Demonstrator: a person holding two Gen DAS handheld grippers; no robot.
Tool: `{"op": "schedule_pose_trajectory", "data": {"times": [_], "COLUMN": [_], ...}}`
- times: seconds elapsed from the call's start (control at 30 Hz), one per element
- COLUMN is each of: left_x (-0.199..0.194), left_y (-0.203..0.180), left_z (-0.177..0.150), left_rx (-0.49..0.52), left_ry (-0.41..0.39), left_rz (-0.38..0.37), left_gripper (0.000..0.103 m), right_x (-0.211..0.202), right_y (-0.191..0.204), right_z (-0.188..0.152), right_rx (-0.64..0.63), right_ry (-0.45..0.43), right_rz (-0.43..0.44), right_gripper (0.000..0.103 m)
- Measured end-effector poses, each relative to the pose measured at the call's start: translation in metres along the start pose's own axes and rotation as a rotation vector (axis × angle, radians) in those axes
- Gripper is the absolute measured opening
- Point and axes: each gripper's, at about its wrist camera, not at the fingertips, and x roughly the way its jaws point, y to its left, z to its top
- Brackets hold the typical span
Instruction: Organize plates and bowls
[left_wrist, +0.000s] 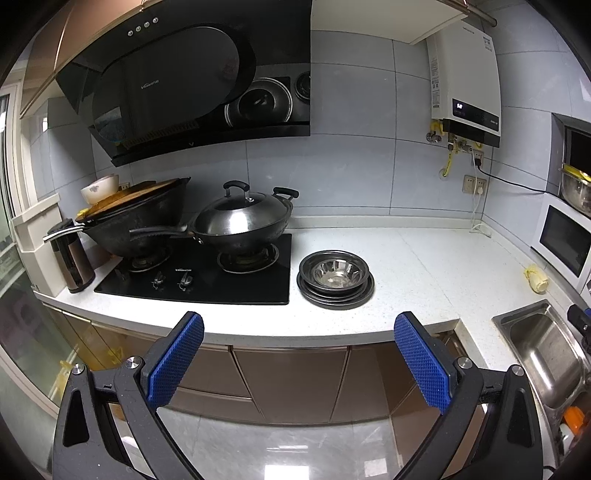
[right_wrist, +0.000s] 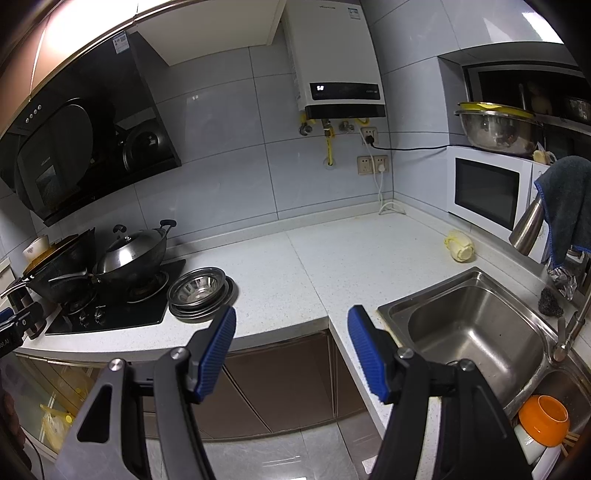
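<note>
Grippers hover empty before a kitchen counter, plates and bowls already stacked.

Nearest, the left gripper (left_wrist: 299, 363) and right gripper (right_wrist: 291, 354) both stand with jaws wide, holding nothing, poised over the cabinet fronts short of the countertop (left_wrist: 424, 258). Beyond them, at twelve o'clock from the left gripper and ten o'clock from the right, a steel bowl (left_wrist: 335, 272) sits nested on a stack of plates (left_wrist: 335, 291), just beside the black hob (left_wrist: 207, 273). Farther at two o'clock lies the sink (right_wrist: 476, 332). Stacking looks done; any next move would need a reach forward to the stack.
</note>
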Motion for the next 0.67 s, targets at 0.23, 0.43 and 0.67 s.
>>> {"op": "schedule_pose_trajectory", "data": {"times": [0.23,0.43,0.67], "left_x": [0.0061,0.0082,0.0067], "left_y": [0.0038,0.0078,0.0096], "left_z": [-0.0009,-0.0011,0.0013], "left_rx": [-0.014,-0.012,-0.010], "left_ry": [0.026,0.022,0.005], "left_rz": [-0.003,0.004,0.012], "left_gripper": [0.101,0.101,0.101], "right_x": [0.0008,0.0049,0.0034], "right_y": [-0.0035,-0.0071,-0.0067], "right_z": [-0.0014,-0.0010,0.0008], "right_rx": [-0.014,-0.027,-0.039], "right_ry": [0.002,0.006,-0.006], "right_rz": [-0.012,-0.021,-0.033], "right_gripper": [0.061,0.061,0.061]}}
